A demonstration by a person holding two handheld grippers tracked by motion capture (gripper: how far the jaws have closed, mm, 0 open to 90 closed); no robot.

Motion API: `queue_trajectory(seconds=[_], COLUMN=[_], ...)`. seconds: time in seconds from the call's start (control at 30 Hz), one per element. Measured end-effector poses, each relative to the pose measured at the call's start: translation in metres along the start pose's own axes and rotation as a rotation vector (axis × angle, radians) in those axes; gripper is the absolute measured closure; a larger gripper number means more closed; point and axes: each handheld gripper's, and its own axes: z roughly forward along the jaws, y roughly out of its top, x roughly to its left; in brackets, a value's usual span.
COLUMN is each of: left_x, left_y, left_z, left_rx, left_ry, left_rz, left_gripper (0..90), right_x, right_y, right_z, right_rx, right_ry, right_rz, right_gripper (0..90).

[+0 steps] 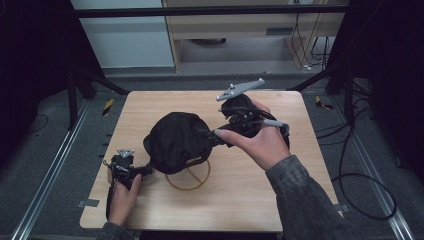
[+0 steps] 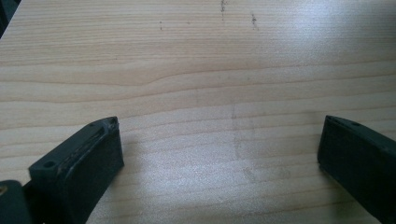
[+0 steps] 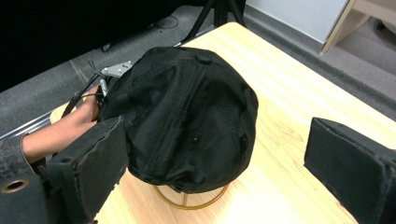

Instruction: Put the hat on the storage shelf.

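The cap [image 1: 176,140] sits on a wire stand [image 1: 189,177] near the middle of the bench [image 1: 250,190]. The left gripper [image 1: 145,171] lies at the cap's near-left side, low over the bench. The right gripper [image 1: 216,136] is just right of the cap, raised above the bench.

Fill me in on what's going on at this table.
A person works at a light wooden table with two handheld grippers. A black fabric cap sits on a gold wire stand. The right gripper faces the cap with jaws wide open, nothing between them. The left gripper is open too, above bare wood.
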Motion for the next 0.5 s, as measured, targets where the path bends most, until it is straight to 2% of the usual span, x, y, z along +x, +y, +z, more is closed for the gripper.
queue_trajectory(seconds=[0.3,0.5], left_x=[0.000,0.000], left_y=[0.000,0.000], left_z=[0.000,0.000], left_rx=[0.000,0.000], left_ry=[0.000,0.000], left_rz=[0.000,0.000], left_gripper=[0.0,0.0], right_x=[-0.002,-0.005], right_y=[-0.004,-0.009], right_z=[-0.010,-0.016], right_rx=[-0.019,-0.023], right_ry=[-0.009,-0.013], right_rz=[-0.005,0.008], right_gripper=[5.4,5.2])
